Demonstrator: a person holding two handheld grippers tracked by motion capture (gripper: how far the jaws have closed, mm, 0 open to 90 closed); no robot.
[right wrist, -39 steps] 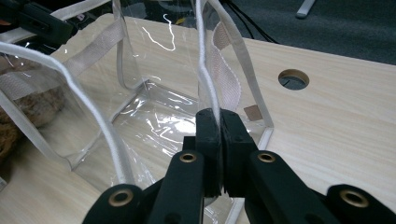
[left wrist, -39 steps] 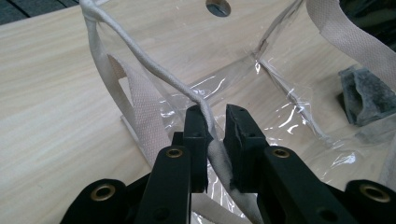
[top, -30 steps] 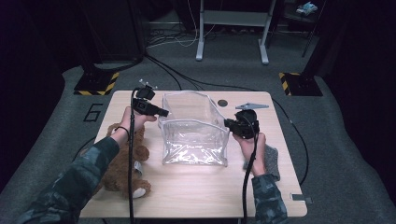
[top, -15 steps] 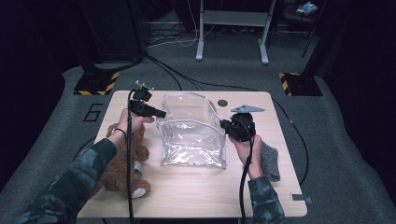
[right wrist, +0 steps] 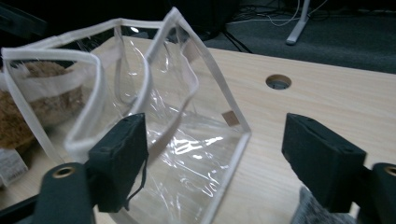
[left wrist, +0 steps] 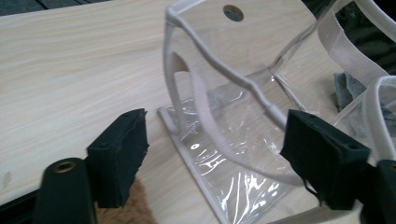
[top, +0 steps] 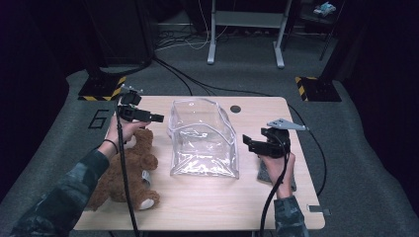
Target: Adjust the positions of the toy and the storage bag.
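Both grippers, left gripper (top: pixel 157 118) and right gripper (top: pixel 245 143), have just opened wide, holding nothing. The bag (top: pixel 203 140) stands between them, mid-worktop; the bear (top: pixel 129 168) lies nearer the left one.

Your right hand (top: pixel 277 165) is covering most of the grey cloth (top: pixel 292 181) near the table's (top: pixel 212 207) right edge; your left arm is hiding part of the teddy bear (top: pixel 129 170).

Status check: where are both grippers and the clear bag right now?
Left gripper and right gripper just opened, nothing between jaws. Clear bag stands open between them. Teddy bear beside it; nothing blocking.
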